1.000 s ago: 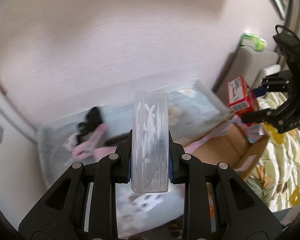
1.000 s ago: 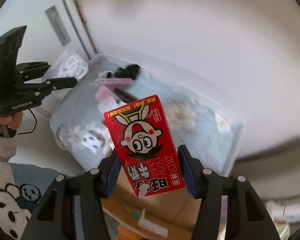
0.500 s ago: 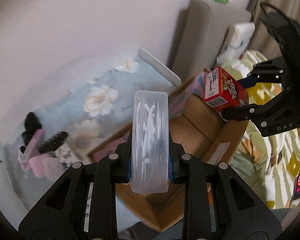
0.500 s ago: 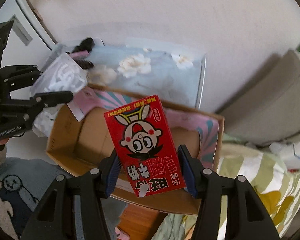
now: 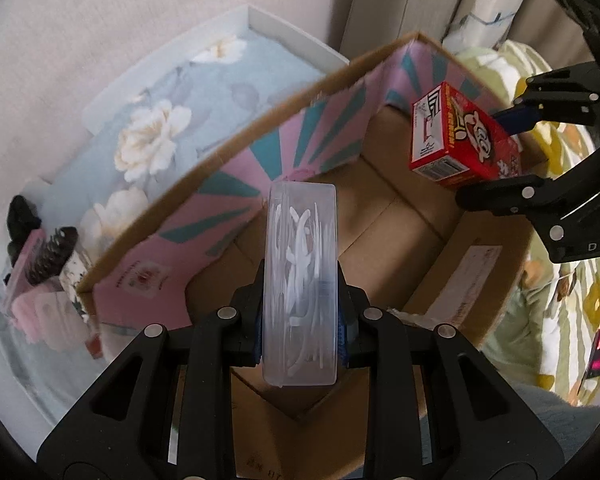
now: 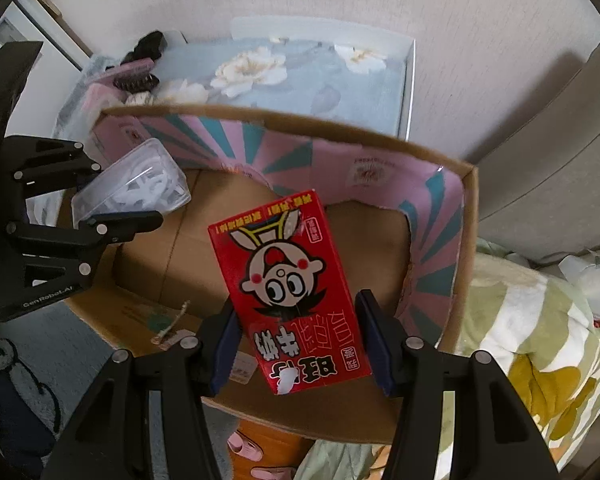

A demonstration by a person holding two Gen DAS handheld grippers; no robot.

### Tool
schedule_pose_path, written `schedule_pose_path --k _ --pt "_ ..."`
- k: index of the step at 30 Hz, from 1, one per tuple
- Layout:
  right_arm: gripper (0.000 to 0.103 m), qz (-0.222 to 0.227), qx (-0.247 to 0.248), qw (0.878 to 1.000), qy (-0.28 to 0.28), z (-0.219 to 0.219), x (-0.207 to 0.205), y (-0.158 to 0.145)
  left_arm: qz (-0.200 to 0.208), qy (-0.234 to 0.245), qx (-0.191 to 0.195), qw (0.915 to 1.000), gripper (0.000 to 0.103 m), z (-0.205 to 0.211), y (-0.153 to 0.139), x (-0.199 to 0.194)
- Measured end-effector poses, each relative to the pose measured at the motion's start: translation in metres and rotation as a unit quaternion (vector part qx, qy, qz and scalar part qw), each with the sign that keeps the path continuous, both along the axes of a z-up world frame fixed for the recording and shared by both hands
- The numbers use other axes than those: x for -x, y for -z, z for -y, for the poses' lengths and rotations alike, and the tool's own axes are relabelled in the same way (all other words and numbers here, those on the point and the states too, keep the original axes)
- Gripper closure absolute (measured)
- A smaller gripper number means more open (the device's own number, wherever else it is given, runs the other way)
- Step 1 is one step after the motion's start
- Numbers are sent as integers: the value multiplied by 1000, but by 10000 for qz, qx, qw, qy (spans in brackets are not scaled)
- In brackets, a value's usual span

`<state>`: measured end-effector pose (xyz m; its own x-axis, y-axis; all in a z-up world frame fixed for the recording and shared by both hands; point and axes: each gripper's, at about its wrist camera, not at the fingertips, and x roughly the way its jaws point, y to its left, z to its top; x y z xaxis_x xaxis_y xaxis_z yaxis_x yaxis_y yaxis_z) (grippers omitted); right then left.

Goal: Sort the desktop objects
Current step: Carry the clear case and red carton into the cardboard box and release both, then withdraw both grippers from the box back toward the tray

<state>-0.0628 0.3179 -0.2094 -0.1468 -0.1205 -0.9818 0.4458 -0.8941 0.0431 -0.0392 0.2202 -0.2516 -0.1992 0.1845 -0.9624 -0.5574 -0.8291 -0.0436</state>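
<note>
On the surface [image 5: 228,68] at far left, a brush [image 5: 50,256] awaits sorting. The left tongs [image 5: 300,316] are clamped on a clear case [image 5: 302,280], poised over the open cardboard box [image 5: 472,280], presumably for release. The right tongs [image 6: 296,336] are clamped on a red carton [image 6: 292,280] above that box.

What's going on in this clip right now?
A person holds a claw in each hand above an open cardboard box. The left claw is shut on a clear plastic case of white picks; the right claw is shut on a red snack carton. Neither item is released yet.
</note>
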Motion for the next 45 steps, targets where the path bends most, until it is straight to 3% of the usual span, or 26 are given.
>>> schedule_pose_path --k 6,15,18,19,20,21,22,27,33,35,39,45 --pt "51 124 14 9999 83 -3 3 11 179 -67 107 9998 80 -3 16 5" --pt "51 477 132 9988 22 -4 6 19 186 -43 141 9997 80 -1 14 7" --pt "48 396 3 9992 24 -2 8 18 140 98 366 9992 75 -4 12 6" --pt "41 381 50 9993 16 -3 8 17 150 138 417 9989 64 -4 11 6" --pt "23 408 114 9991 21 -4 8 16 165 190 412 9988 31 -4 9 5" --pt "13 531 215 9983 63 -7 9 15 118 255 340 9990 9 -2 4 3" --pt "0 673 304 9972 106 -9 9 15 44 285 255 9993 0 -1 0 2" --pt "1 329 407 9985 139 -14 8 -3 -35 280 -195 9994 0 11 -19 4" --pt "1 69 632 9969 455 -20 11 -23 -100 153 -348 9992 0 25 -29 6" --pt "1 106 711 9962 484 -14 18 -25 -85 147 -434 9989 0 30 -35 5" --pt "0 620 939 9924 495 0 15 -19 -68 190 -560 9982 0 36 -46 -1" --pt "0 263 684 9963 448 13 9 -41 -291 64 -623 9976 0 55 -64 -7"
